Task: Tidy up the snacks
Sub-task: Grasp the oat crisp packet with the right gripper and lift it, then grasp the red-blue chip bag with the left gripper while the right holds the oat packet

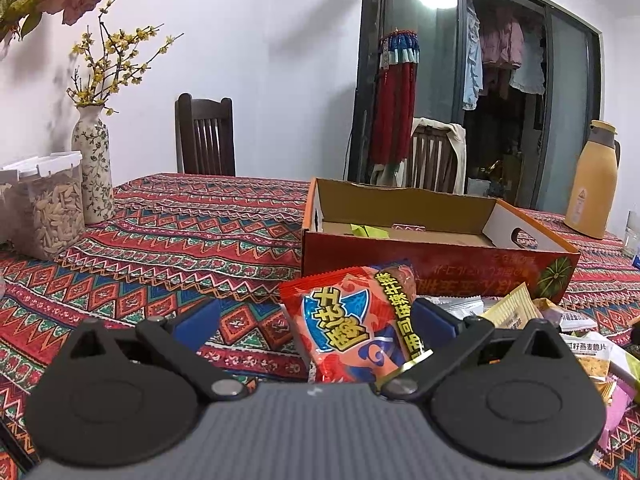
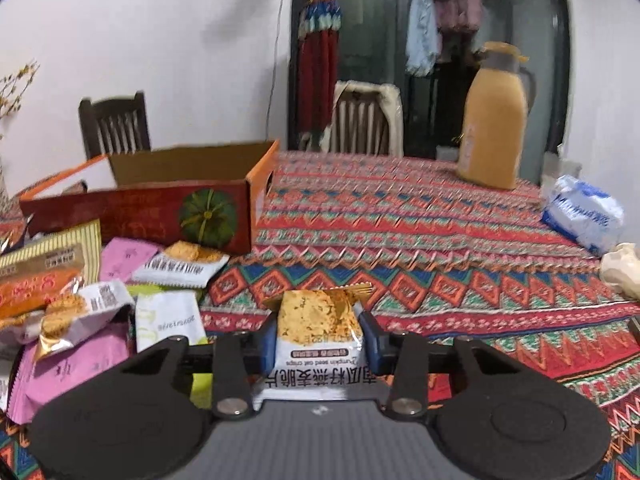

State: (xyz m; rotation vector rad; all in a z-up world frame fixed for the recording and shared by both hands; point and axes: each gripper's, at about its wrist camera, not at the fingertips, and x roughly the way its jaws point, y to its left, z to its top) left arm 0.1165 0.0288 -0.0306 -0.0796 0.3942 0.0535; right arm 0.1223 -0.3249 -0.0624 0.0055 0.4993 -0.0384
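An open red cardboard box [image 1: 436, 270] stands on the patterned tablecloth; it also shows in the right wrist view [image 2: 160, 212]. My left gripper [image 1: 316, 320] is wide open, with a red and blue snack packet [image 1: 356, 328] lying between its blue fingers [image 1: 200, 322], nearer the right one. My right gripper [image 2: 320, 334] is shut on a white oat crisp packet [image 2: 316, 332] and holds it above the cloth. A pile of loose snack packets [image 2: 80, 300] lies in front of the box, left of my right gripper.
A floral vase [image 1: 94, 168] and a clear container of seeds [image 1: 48, 204] stand at the far left. A yellow thermos [image 2: 494, 120] and a blue-white tissue pack [image 2: 584, 212] sit at the right. Two wooden chairs [image 1: 206, 136] stand beyond the table.
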